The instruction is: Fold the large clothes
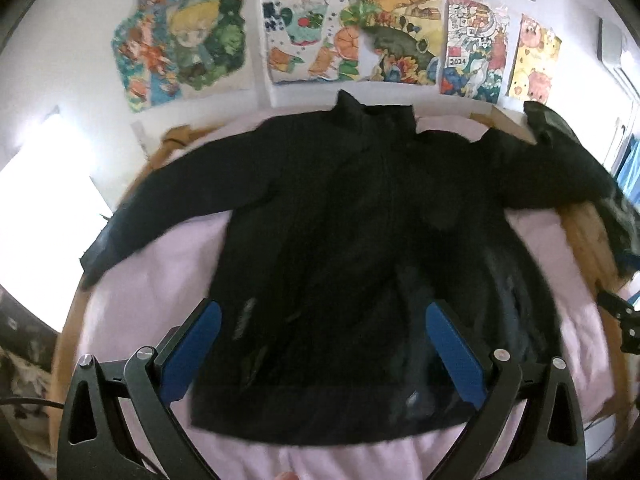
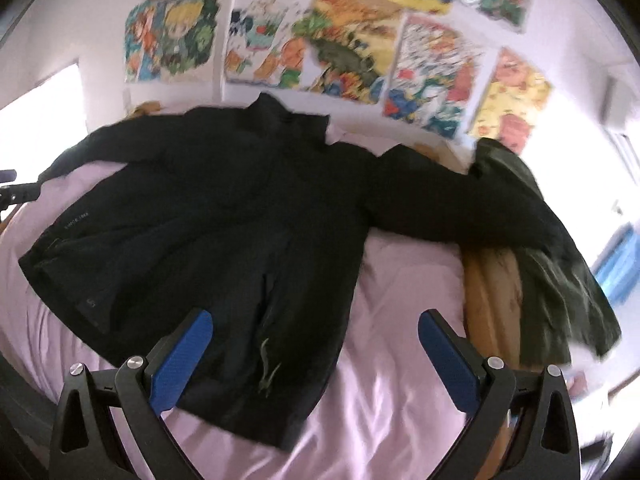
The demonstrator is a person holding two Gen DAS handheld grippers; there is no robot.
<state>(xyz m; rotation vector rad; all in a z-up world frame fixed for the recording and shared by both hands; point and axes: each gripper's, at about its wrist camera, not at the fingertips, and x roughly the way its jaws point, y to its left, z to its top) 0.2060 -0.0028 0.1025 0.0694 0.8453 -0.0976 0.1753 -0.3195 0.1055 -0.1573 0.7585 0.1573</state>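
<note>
Both my tongs — left [image 1: 320, 344], right [image 2: 316, 346] — hover spread over the black jacket [image 1: 340, 220]; pinching sleeve cuffs first should fold cleanest.

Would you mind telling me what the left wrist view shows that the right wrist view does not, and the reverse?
Only the left wrist view shows the whole black long-sleeved jacket, including the end of the sleeve by the bright window, and part of the right gripper at its right edge. Only the right wrist view shows the full drape of the dark green garment over the wooden frame. Both show the jacket spread flat on the pale pink sheet, colourful drawings on the wall, and an open gripper, left gripper and right gripper, holding nothing.
</note>
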